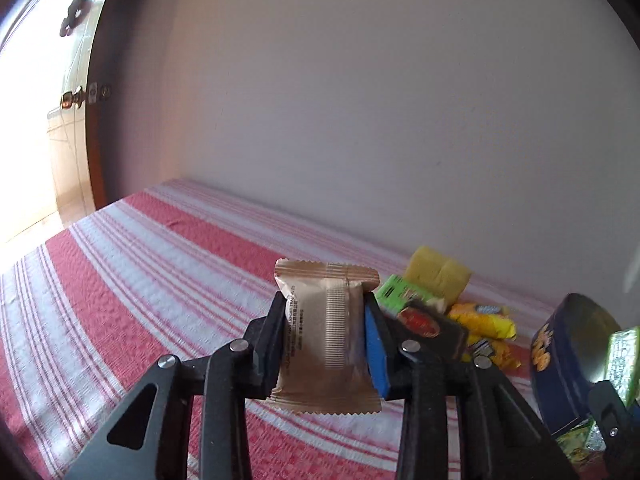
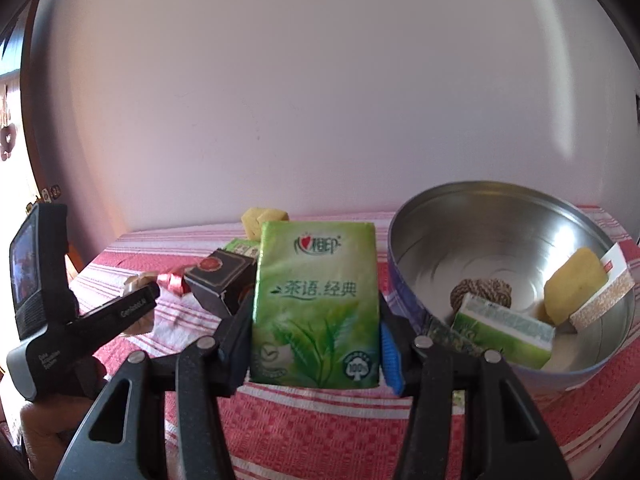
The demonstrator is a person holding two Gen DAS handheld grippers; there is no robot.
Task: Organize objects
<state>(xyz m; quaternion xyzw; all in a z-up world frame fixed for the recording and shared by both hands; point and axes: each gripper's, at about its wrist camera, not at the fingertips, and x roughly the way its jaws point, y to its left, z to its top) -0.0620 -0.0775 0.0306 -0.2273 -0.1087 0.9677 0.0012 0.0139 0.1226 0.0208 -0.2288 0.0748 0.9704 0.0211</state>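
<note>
My left gripper (image 1: 325, 312) is shut on a tan foil snack packet (image 1: 326, 340) and holds it above the red-and-white striped cloth (image 1: 160, 280). My right gripper (image 2: 316, 308) is shut on a green tissue pack (image 2: 316, 304), held upright just left of a round metal tin (image 2: 500, 240). The tin holds a green tissue pack (image 2: 504, 332), a yellow sponge (image 2: 576, 284), a brown string ball (image 2: 480, 292) and a white-and-tan packet (image 2: 608, 292). The tin also shows in the left wrist view (image 1: 560, 360) at the right.
Loose items lie on the cloth by the wall: a yellow sponge (image 1: 438, 274), a green pack (image 1: 400, 292), a dark box with a red seal (image 1: 428, 324), yellow snack packets (image 1: 484, 322). The left gripper body (image 2: 52, 300) shows at the right wrist view's left. A doorway (image 1: 36, 120) lies far left.
</note>
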